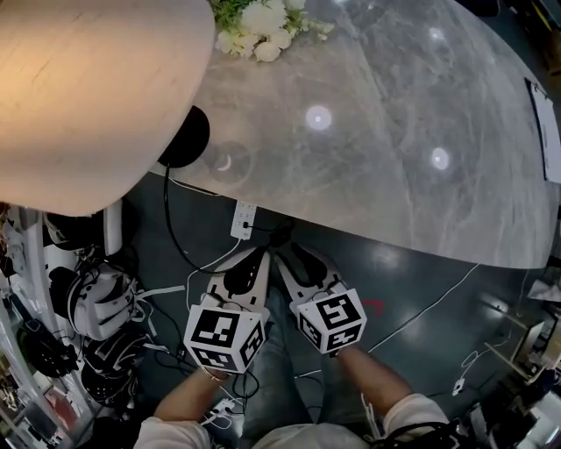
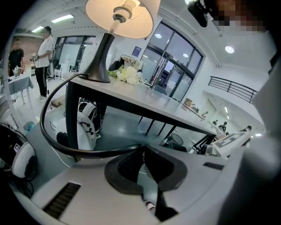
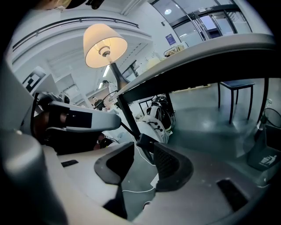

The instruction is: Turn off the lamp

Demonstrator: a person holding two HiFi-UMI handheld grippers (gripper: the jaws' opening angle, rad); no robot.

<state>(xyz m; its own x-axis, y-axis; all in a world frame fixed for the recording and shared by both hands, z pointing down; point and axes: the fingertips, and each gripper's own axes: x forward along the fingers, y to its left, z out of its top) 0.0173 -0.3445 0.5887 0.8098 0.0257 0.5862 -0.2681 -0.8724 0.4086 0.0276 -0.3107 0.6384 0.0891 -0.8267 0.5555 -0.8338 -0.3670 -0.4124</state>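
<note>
The lamp's lit shade (image 1: 88, 96) fills the head view's top left, and its black base (image 1: 186, 136) stands on the grey marble table (image 1: 394, 131). A black cord (image 1: 171, 219) drops from the base past the table's edge to a black inline switch (image 1: 280, 235). Below that edge, my left gripper (image 1: 259, 256) is shut on the cord (image 2: 48, 132), which arcs into its jaws (image 2: 142, 151). My right gripper (image 1: 294, 254) stands open beside it, with the switch (image 3: 144, 140) just ahead of its tips (image 3: 140, 154) and no pad pressing on it. The lit shade (image 3: 105, 44) shows above.
White flowers (image 1: 263, 22) and a clear glass (image 1: 226, 162) sit on the table. A white plug block (image 1: 244, 219) hangs at the table's edge. White headsets (image 1: 96, 298) crowd a rack at left. Thin cables lie over the dark floor. People (image 2: 44, 57) stand far off.
</note>
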